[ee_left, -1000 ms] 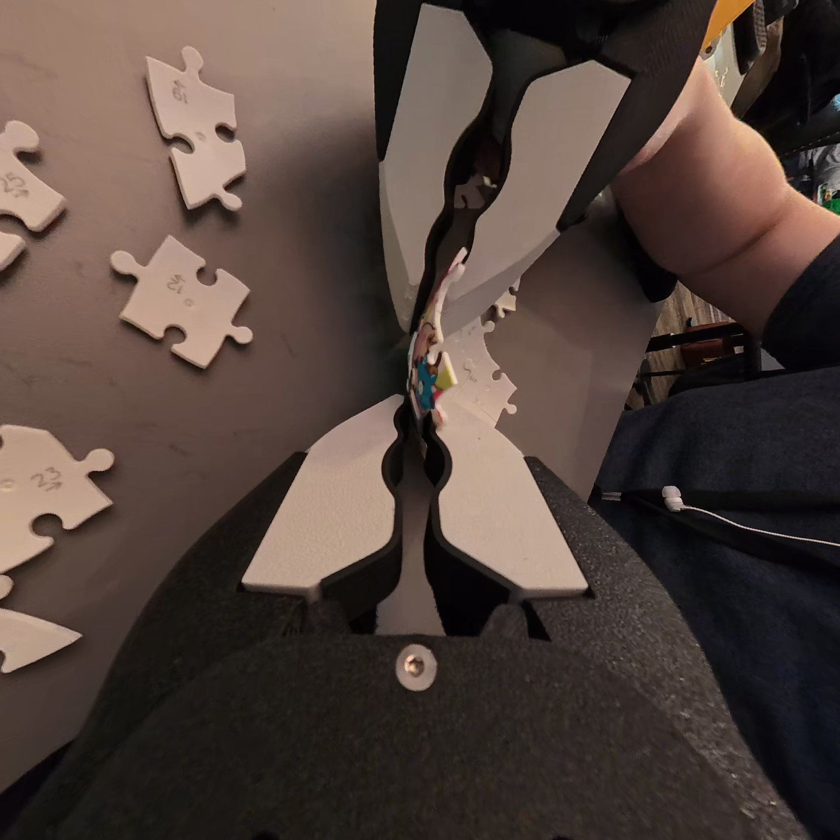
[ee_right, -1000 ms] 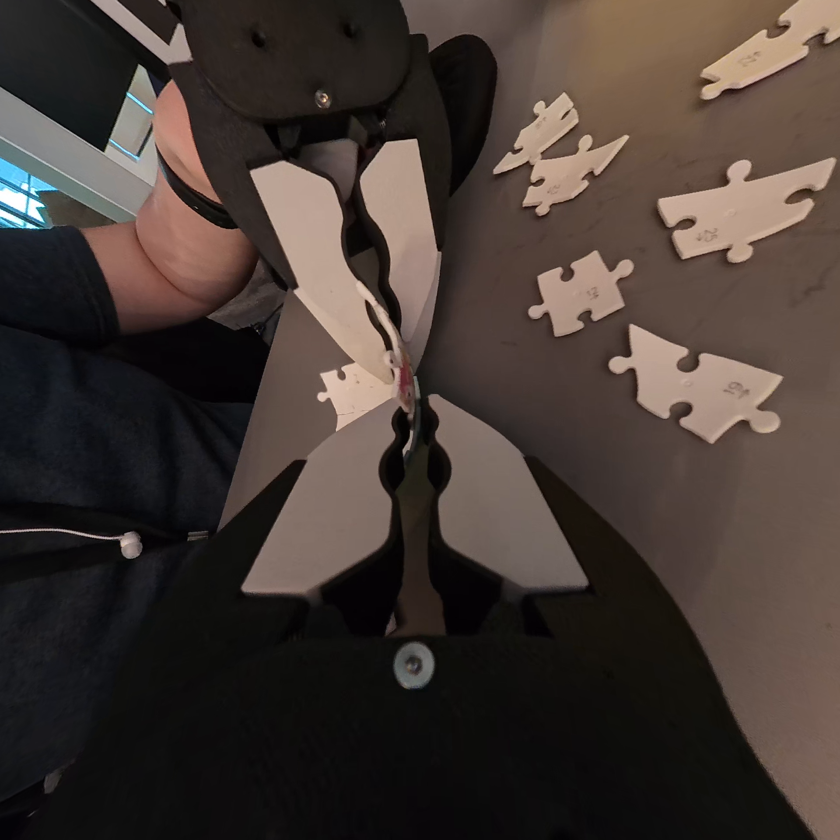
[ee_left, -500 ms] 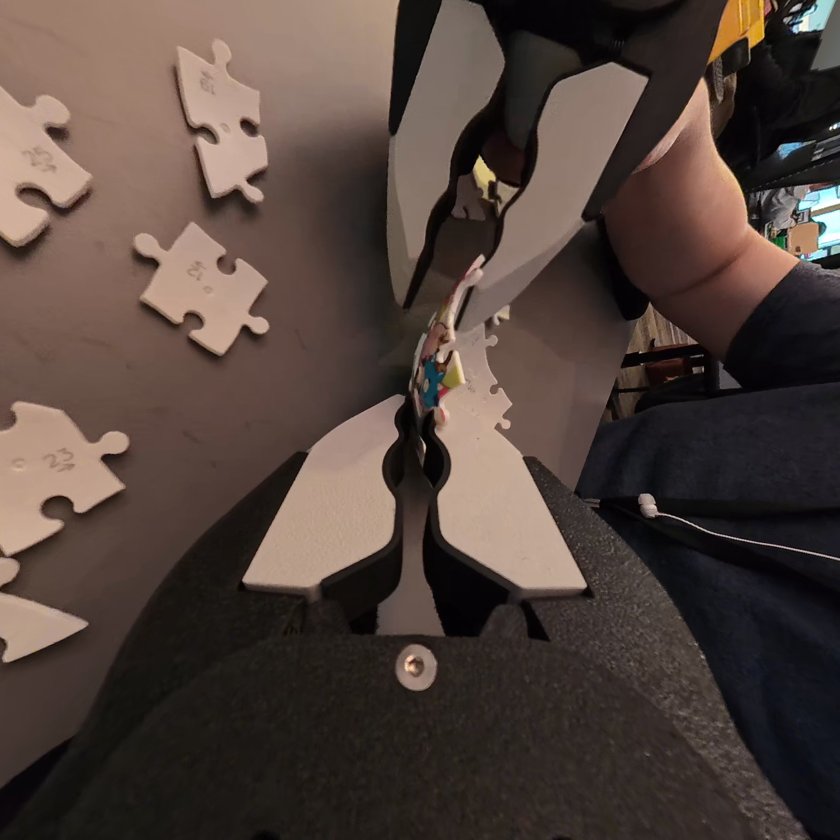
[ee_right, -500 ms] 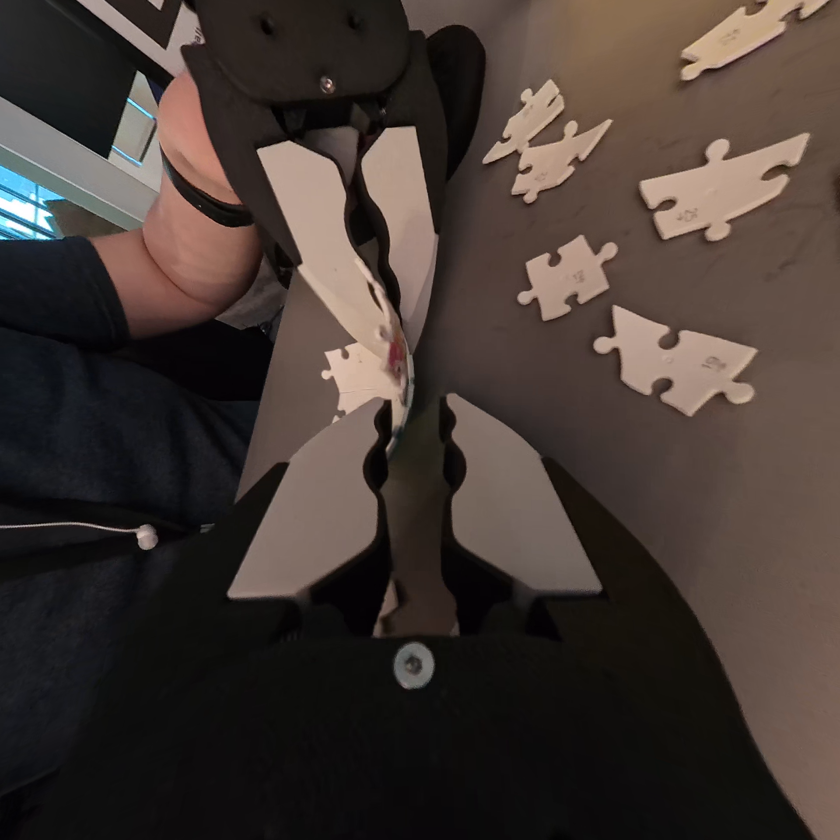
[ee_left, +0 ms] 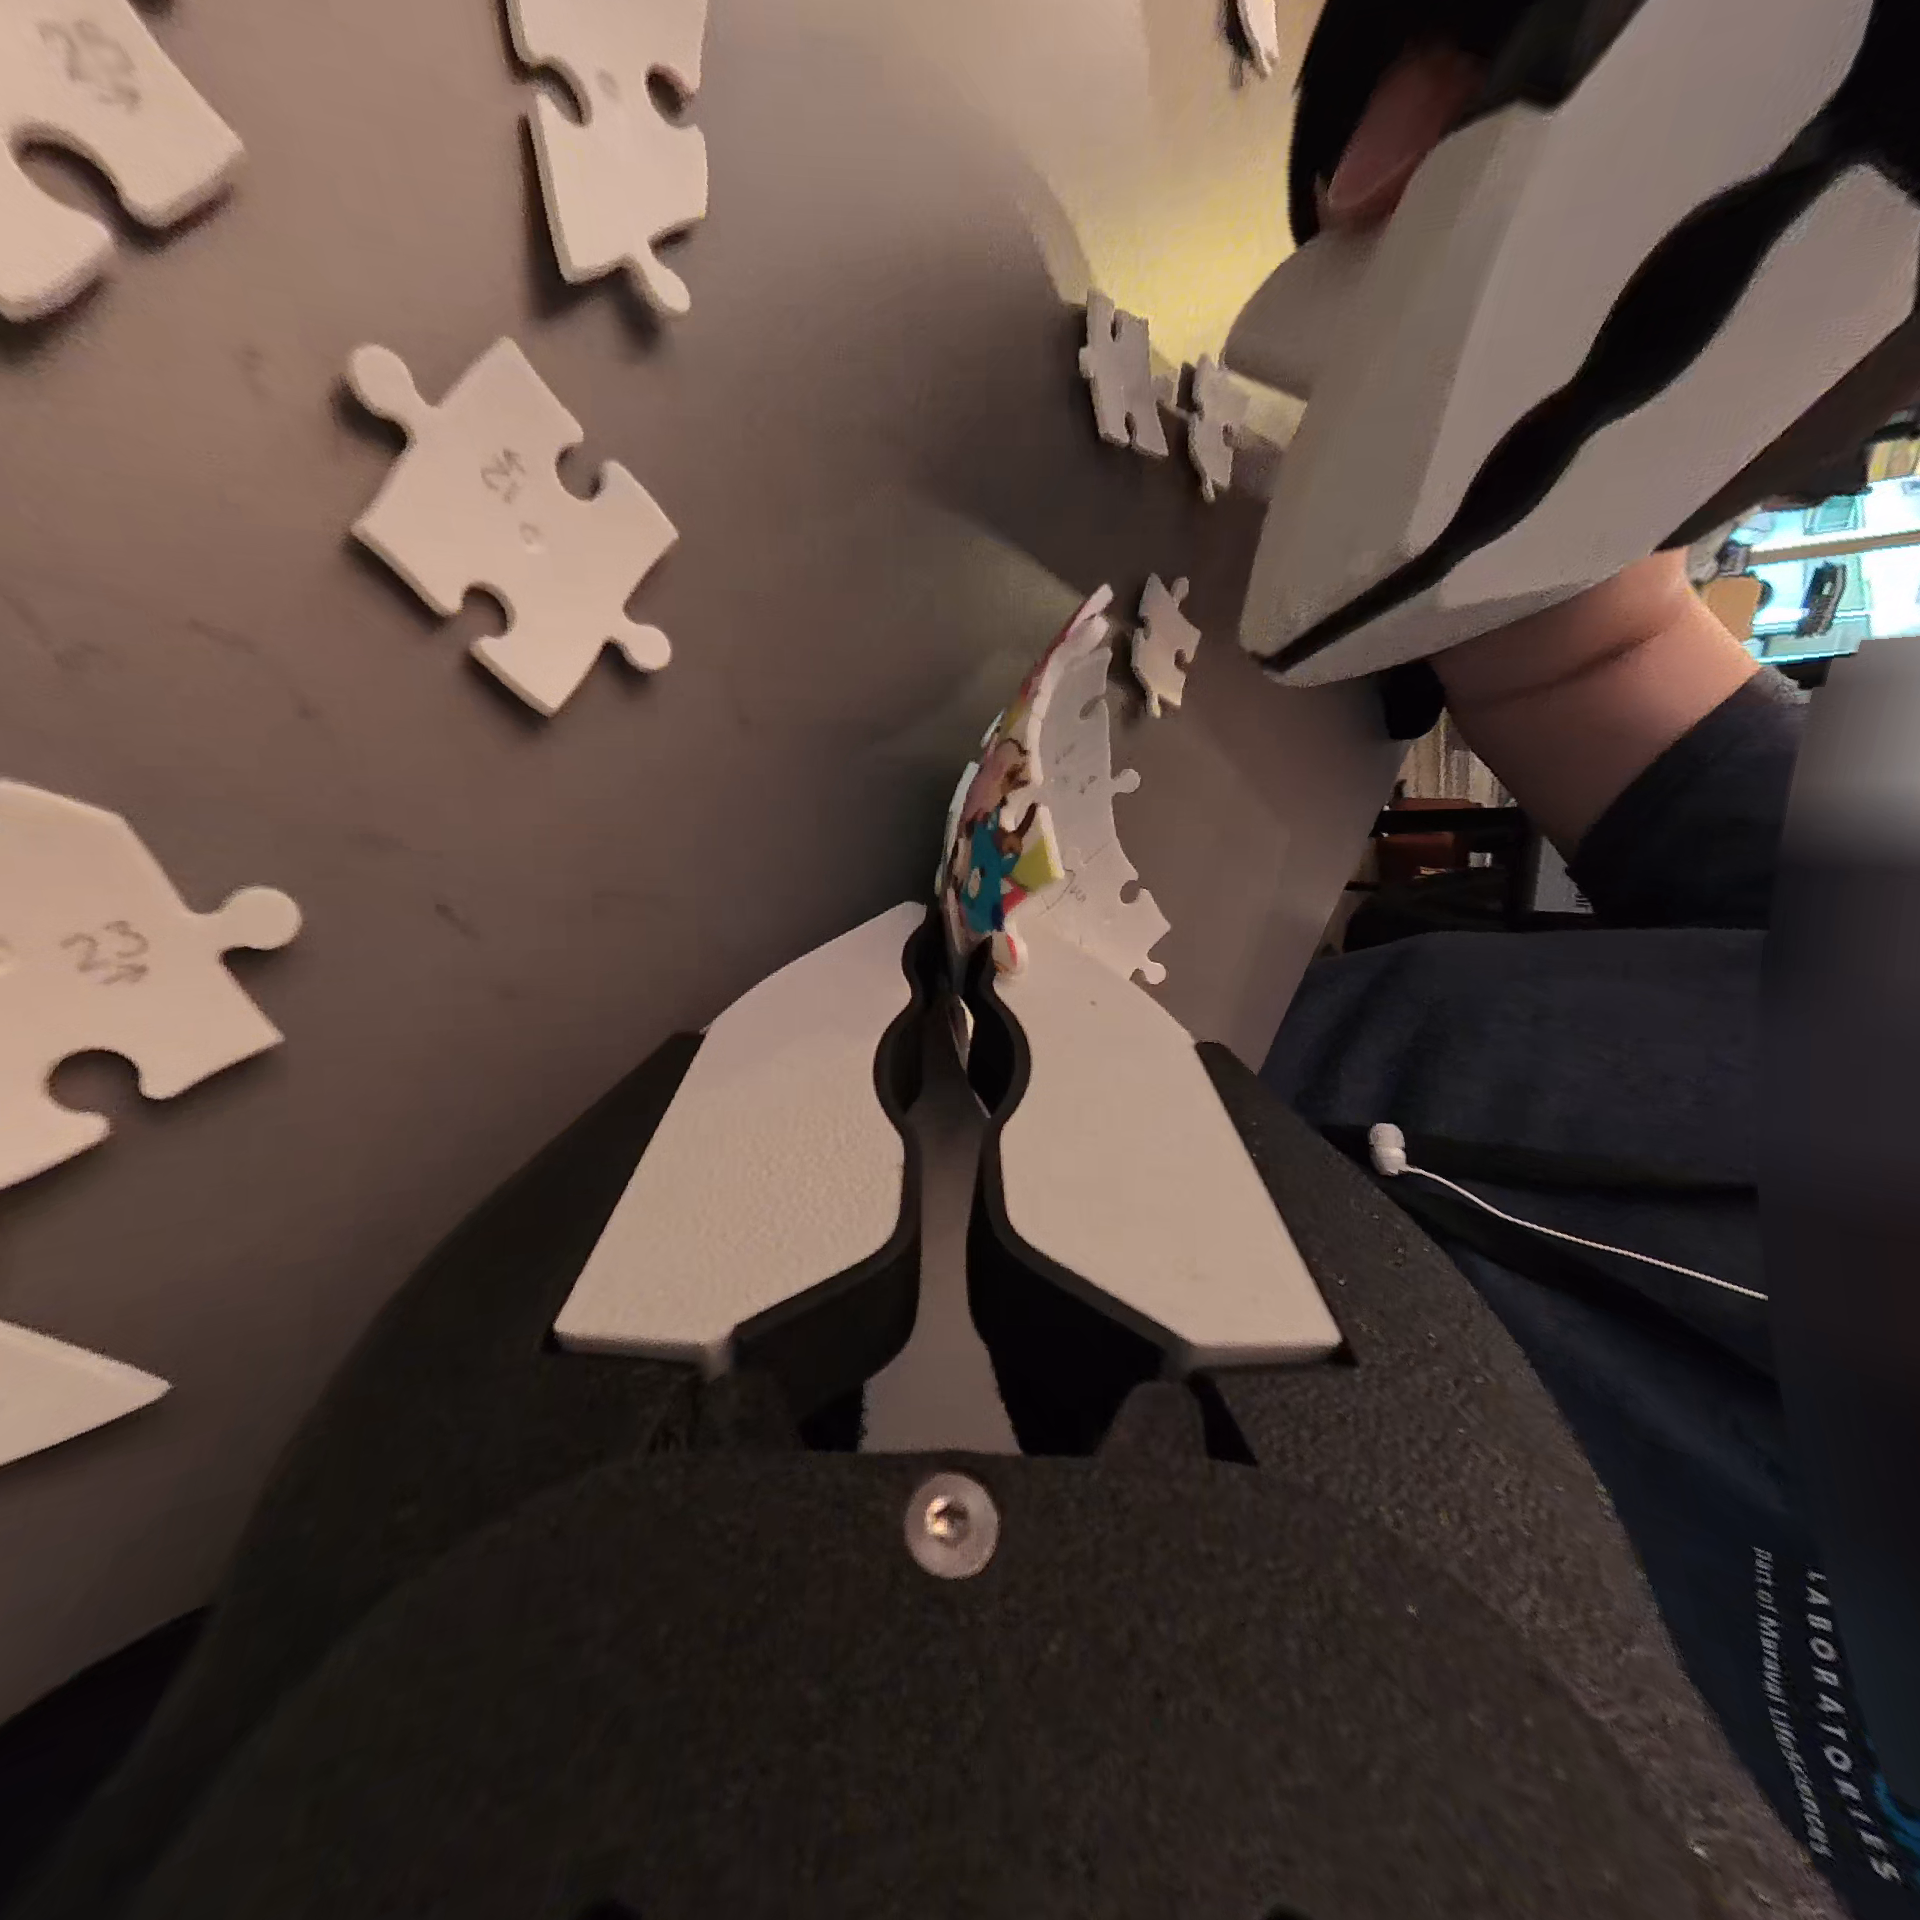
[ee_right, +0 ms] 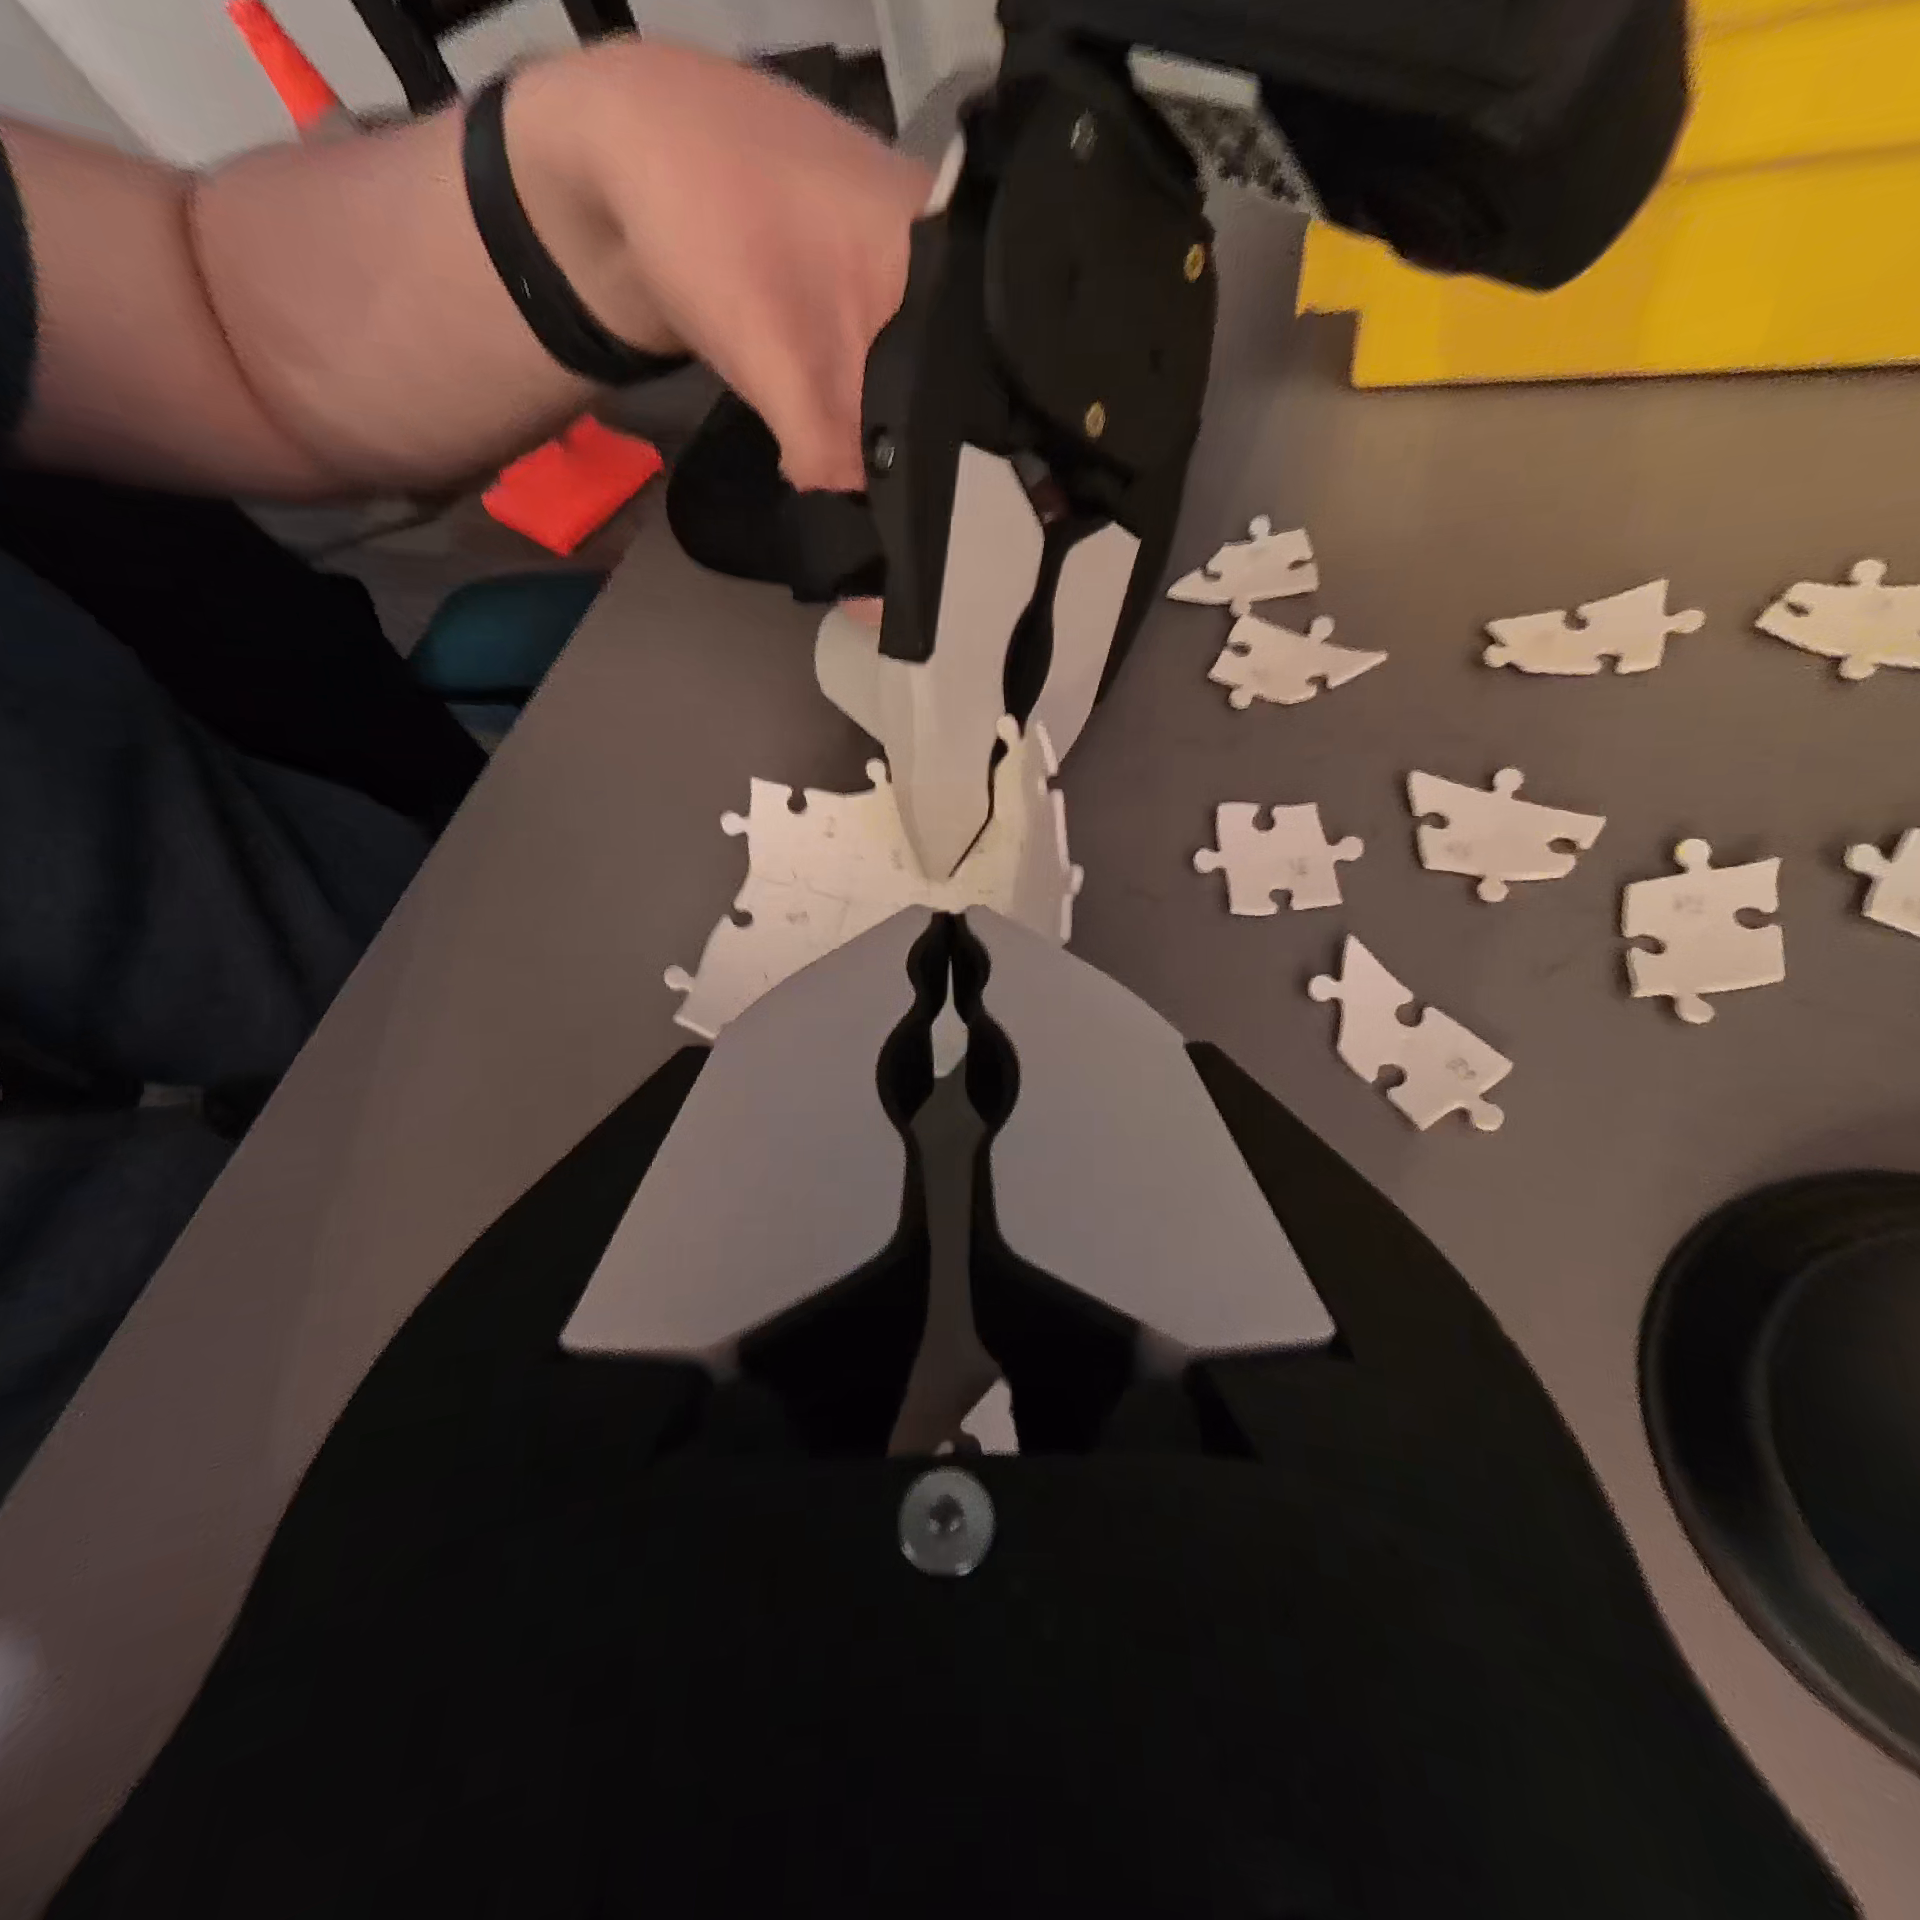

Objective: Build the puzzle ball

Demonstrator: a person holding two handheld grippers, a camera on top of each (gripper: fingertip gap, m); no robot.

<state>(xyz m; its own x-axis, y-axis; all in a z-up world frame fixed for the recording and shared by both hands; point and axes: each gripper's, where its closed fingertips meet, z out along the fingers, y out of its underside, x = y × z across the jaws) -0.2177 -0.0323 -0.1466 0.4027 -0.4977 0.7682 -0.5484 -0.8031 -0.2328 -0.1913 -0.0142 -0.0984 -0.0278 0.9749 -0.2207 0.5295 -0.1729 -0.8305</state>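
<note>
My left gripper point(ee_left: 951, 935) is shut on a curved section of joined puzzle pieces point(ee_left: 1039, 821), printed in colour on one face and white on the other, and holds it upright over the grey table point(ee_left: 831, 312). My right gripper point(ee_left: 1262, 649) is shut, empty and apart from the section, up at the right. In the right wrist view the right gripper point(ee_right: 948, 920) points at the left gripper point(ee_right: 961, 868), which grips the white section point(ee_right: 821, 862) near the table's front edge. Several loose white pieces point(ee_left: 509, 520) lie flat on the table point(ee_right: 1558, 1195).
More loose pieces point(ee_right: 1278, 857) are spread to the right in the right wrist view. A black round object point(ee_right: 1808, 1455) sits at the lower right and a yellow box point(ee_right: 1662, 270) at the back. The person's lap point(ee_left: 1558, 1039) is just past the table edge. My right fingertips sit around 6 centimetres from my left ones.
My right gripper opened, let go of the joined section, drew back and up, and shut again empty. My left gripper has kept its hold on the section.
</note>
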